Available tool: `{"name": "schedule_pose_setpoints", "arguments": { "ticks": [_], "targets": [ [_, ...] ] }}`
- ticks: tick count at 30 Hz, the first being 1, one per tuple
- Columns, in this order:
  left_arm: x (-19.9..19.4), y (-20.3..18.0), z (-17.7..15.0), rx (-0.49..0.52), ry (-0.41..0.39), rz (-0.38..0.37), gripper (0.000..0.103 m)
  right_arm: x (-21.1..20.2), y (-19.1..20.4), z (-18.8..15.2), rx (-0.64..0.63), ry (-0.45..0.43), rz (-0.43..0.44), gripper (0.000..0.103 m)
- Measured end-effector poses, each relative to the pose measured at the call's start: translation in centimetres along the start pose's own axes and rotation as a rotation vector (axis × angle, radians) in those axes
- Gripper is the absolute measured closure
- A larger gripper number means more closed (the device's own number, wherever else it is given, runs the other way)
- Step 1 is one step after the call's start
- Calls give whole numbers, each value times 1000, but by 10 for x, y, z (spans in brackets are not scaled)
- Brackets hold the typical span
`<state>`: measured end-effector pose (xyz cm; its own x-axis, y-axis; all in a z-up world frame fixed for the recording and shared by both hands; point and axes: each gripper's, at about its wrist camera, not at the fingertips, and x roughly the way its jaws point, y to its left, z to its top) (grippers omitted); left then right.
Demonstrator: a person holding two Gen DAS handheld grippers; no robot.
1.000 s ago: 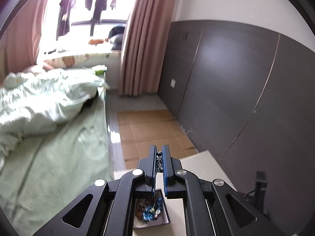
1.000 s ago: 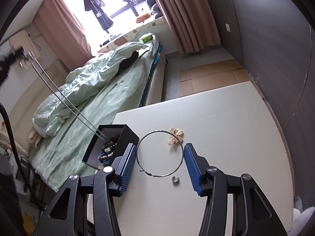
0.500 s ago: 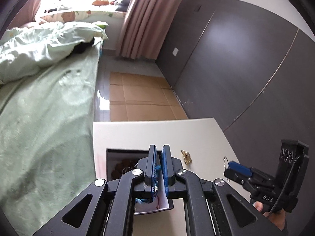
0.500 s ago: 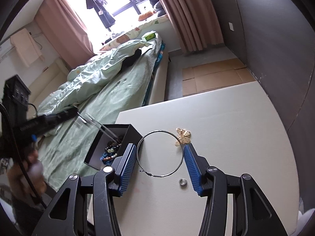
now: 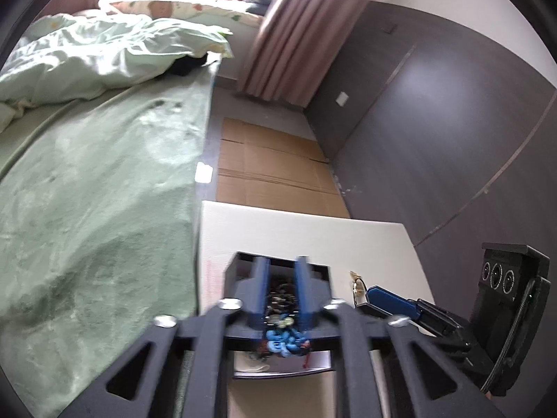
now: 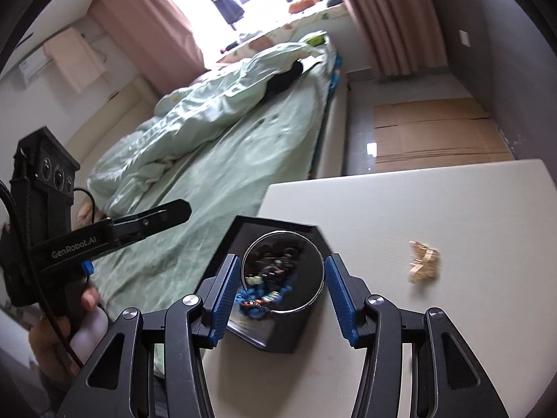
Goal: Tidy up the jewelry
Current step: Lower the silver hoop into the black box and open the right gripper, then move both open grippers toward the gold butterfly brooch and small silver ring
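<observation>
A black jewelry box (image 6: 278, 223) stands at the white table's (image 6: 452, 209) left edge, with blue beads (image 6: 256, 296) and dark pieces inside. My right gripper (image 6: 282, 261) hovers over it, shut on a large silver hoop (image 6: 282, 232) that spans its blue pads. My left gripper (image 5: 281, 262) points down into the same box (image 5: 240, 268). Its jaws are opening, and beaded jewelry (image 5: 283, 339) lies in the box below the gap with no pad pressing on it. A gold trinket (image 6: 423, 261) lies on the table to the right. From the right wrist view my left gripper (image 6: 174, 210) reaches in from the left.
A bed with a pale green cover (image 6: 243, 139) runs along the table's left side. A dark panelled wall (image 5: 435, 139) stands on the right. Cardboard sheets (image 5: 271, 167) lie on the floor beyond the table. A hand (image 6: 87, 299) grips the left handle.
My left gripper came down over the box and its jaws parted, letting go of the chain it held. My right gripper carried the hoop left, from above the table to above the box.
</observation>
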<state>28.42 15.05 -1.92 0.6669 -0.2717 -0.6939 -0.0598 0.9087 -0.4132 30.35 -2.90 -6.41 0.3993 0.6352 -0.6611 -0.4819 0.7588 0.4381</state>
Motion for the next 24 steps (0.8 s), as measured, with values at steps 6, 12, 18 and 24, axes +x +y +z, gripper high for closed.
{"name": "schedule_pose_setpoints", "arguments": {
  "ticks": [6,12,18,24],
  "targets": [
    [-16,16,3,-50,-83,9,30,18,12,3,-12,27,44,52],
    [-14,30,5,-107,-80,-16,17,36,16,12,-5,60,85,36],
    [-16,15,4,-49,-98,-19,5,13,-1,8,44,34,49,27],
    [-6,-6,1,0,-68,-52,5,-37,-27,2,92,-54,-25,17]
  ]
}}
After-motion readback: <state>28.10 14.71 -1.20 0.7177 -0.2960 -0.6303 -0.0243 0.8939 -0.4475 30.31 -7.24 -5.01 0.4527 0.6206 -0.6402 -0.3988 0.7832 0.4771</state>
